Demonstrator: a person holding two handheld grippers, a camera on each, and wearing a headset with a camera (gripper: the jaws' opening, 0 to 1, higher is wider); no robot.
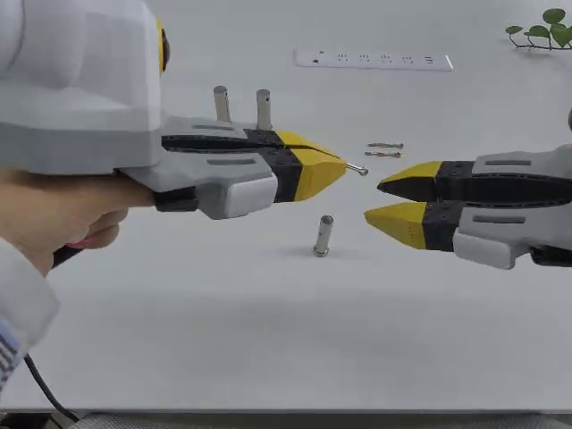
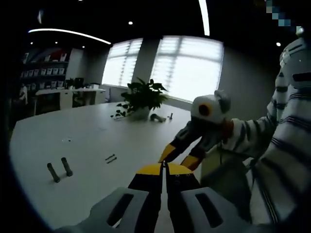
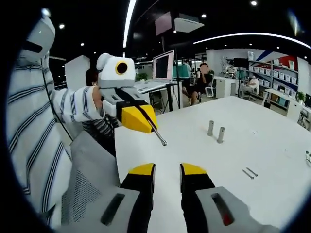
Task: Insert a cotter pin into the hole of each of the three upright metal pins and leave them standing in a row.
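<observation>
My left gripper (image 1: 338,161) is shut on a cotter pin (image 1: 357,169), whose looped end pokes out past the yellow tips. Facing it from the right, my right gripper (image 1: 374,202) is open and holds nothing. One metal pin (image 1: 323,236) stands alone on the table below the gap between the two grippers. Two more metal pins (image 1: 221,103) (image 1: 264,107) stand side by side behind the left gripper. Two loose cotter pins (image 1: 384,150) lie flat on the table farther back. In the right gripper view the held cotter pin (image 3: 158,133) points toward my own open jaws.
A white power strip (image 1: 374,60) lies at the back of the white table (image 1: 268,340). A potted plant (image 1: 545,31) sits at the far right corner. A person's hand (image 1: 54,210) holds the left gripper, and a cable (image 1: 40,384) hangs at the near left edge.
</observation>
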